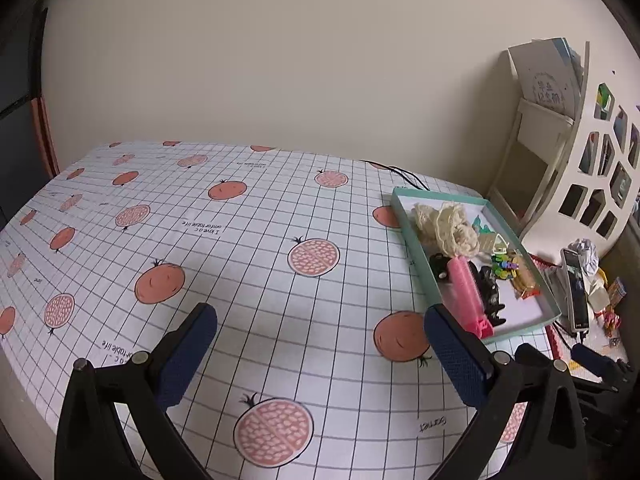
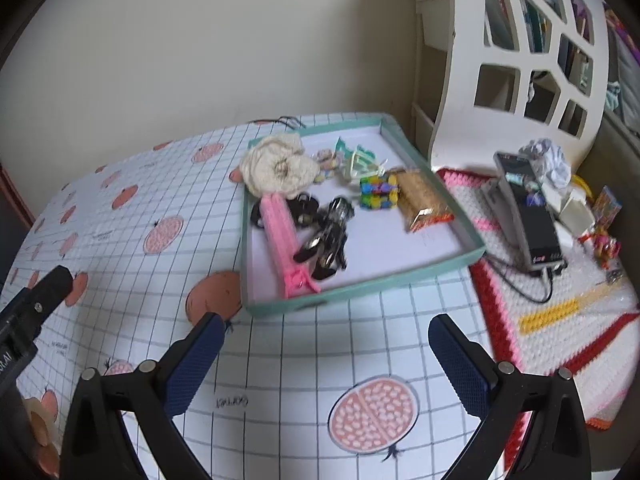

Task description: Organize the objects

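A shallow teal tray [image 2: 362, 286] [image 1: 424, 258] sits at the table's right end. It holds a cream yarn bundle [image 2: 276, 168] [image 1: 446, 224], a pink comb-like piece [image 2: 282, 236] [image 1: 468, 294], black clips [image 2: 330, 236], a multicoloured block toy [image 2: 378, 191] and a snack packet [image 2: 424, 200]. My right gripper [image 2: 324, 344] hangs open over the cloth just in front of the tray, holding nothing. My left gripper [image 1: 320, 340] is open above the tablecloth, left of the tray, also without anything in it.
The table wears a grid cloth with pomegranate prints [image 1: 240, 240]. Right of it lie a crocheted mat [image 2: 560, 300], a phone on a stand [image 2: 528, 216], crumpled paper [image 2: 546, 156] and small toys. A white cut-out shelf panel [image 2: 520, 52] rises behind. A black cable [image 1: 400, 172] lies at the far edge.
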